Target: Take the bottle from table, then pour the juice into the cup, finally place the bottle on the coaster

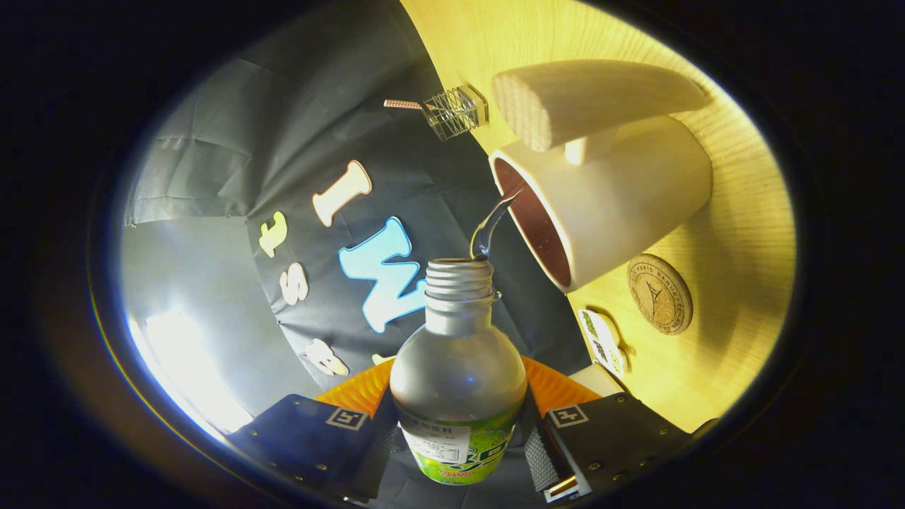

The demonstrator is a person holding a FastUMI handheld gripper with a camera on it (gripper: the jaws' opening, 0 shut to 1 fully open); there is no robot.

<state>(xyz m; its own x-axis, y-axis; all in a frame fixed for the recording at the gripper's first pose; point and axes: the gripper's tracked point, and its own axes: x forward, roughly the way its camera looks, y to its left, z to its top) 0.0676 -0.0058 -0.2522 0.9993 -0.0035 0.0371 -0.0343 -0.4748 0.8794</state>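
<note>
My gripper is shut on the bottle, both fingers pressing its green-labelled body. The bottle is uncapped and tipped over, its threaded neck pointing toward the white cup. A thin stream of juice arcs from the bottle's mouth into the cup's dark opening. The cup stands on the wooden table, beyond the fingers, with a thick wooden handle on its side. A round cork coaster lies on the table right beside the cup's base.
A small wire holder with a stick sits on the table's far edge past the cup. A small white bottle cap lies on the table near the coaster. Black cloth wall lies behind the bottle.
</note>
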